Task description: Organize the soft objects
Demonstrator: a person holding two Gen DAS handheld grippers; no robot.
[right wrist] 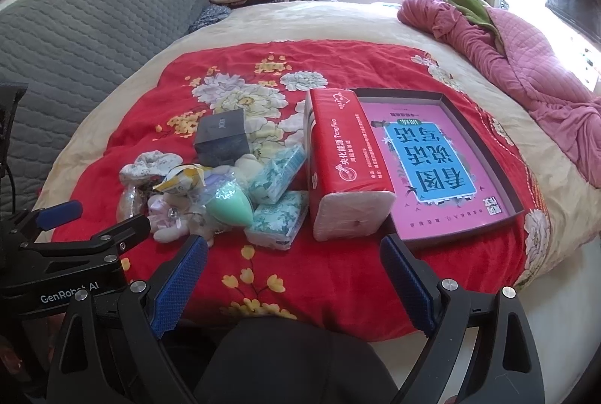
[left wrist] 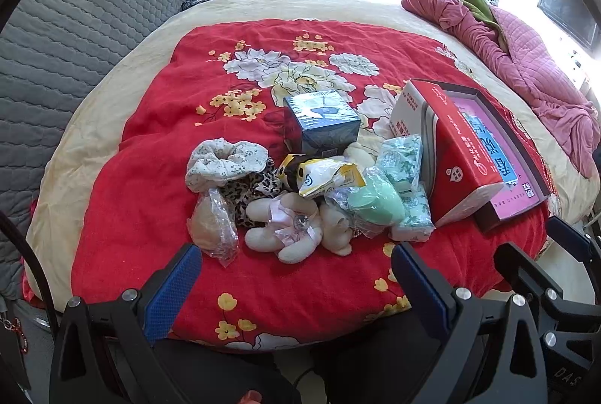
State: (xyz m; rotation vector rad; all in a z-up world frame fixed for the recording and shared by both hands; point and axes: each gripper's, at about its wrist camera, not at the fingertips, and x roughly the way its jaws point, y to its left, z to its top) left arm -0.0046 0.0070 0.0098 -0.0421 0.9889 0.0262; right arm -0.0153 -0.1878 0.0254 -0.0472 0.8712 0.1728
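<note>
Left gripper [left wrist: 296, 267] hovering low at the near side, jaws spread wide, nothing lying between the blue pads [left wrist: 171, 291]. Pointing forward, tilting slightly downward. Black finger frames filling the bottom of the left wrist view.

Right gripper [right wrist: 295, 263] hanging level alongside, jaws likewise gaping, blue pads [right wrist: 178, 285] holding nothing. Sitting just beside its partner, close but apart.

Each showing in the other's view: right gripper's black frame poking in at the right edge of the left wrist view, left gripper's blue-tipped finger [right wrist: 60, 210] crossing the right wrist view's left side.
</note>
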